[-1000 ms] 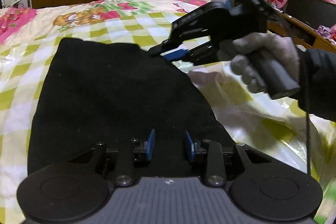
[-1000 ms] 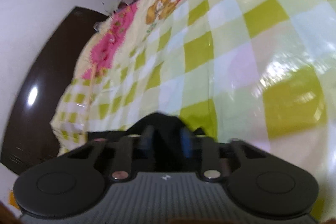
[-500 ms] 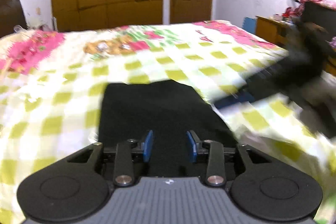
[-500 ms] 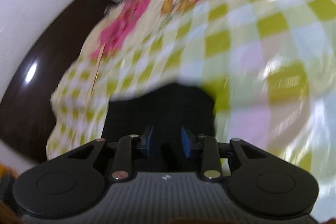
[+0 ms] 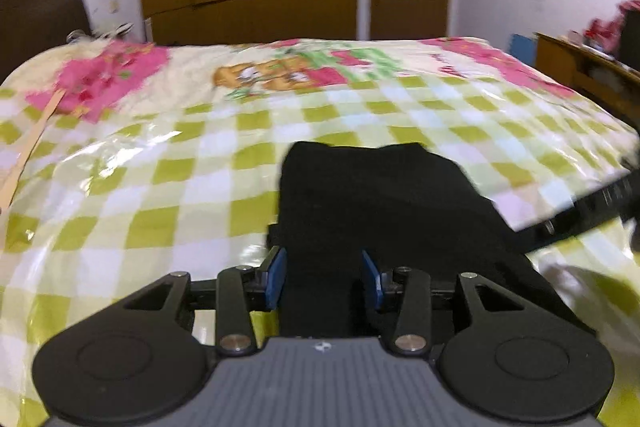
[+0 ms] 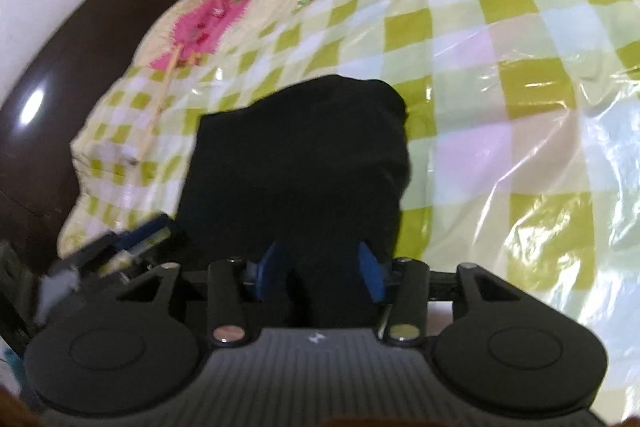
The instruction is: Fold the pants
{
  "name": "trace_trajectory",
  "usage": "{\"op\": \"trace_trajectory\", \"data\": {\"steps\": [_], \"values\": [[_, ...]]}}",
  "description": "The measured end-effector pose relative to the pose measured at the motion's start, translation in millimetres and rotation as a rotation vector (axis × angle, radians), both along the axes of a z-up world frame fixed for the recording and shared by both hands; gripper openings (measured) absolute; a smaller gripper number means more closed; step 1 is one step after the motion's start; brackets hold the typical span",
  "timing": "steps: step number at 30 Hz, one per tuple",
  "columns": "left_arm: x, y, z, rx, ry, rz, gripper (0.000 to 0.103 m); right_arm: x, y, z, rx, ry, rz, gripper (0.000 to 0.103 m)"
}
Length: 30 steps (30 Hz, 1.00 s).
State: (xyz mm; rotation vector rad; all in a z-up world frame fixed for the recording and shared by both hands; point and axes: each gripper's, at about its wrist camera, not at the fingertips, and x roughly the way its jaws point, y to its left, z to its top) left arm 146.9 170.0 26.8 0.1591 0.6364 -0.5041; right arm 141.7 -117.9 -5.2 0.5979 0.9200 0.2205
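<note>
Black pants lying in a compact fold on the checked bed. Left gripper and right gripper poised over the near edge, fingers spread, nothing pinched. Probably between folds or finishing; next, pinch the near edge for another fold.

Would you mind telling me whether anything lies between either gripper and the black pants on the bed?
Nothing visible does: the pants lie directly ahead of the open left gripper and the open right gripper.

Black folded pants lie on the green-checked bed.
</note>
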Motion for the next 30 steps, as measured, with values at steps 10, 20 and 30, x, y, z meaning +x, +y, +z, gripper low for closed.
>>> {"op": "trace_trajectory", "data": {"steps": [10,20,30], "values": [[20.8,-20.9,-35.9,0.086,0.057,0.027,0.056,36.5,16.8,-20.2,-0.127,-0.002,0.044,0.041],[14.9,-41.8,-16.9,0.103,0.064,0.113,0.062,32.3,-1.0,8.1,-0.170,-0.019,0.003,0.040],[-29.7,-51.0,16.4,0.068,0.066,0.167,0.071,-26.5,26.1,26.1,-0.120,-0.042,0.044,0.041]]}}
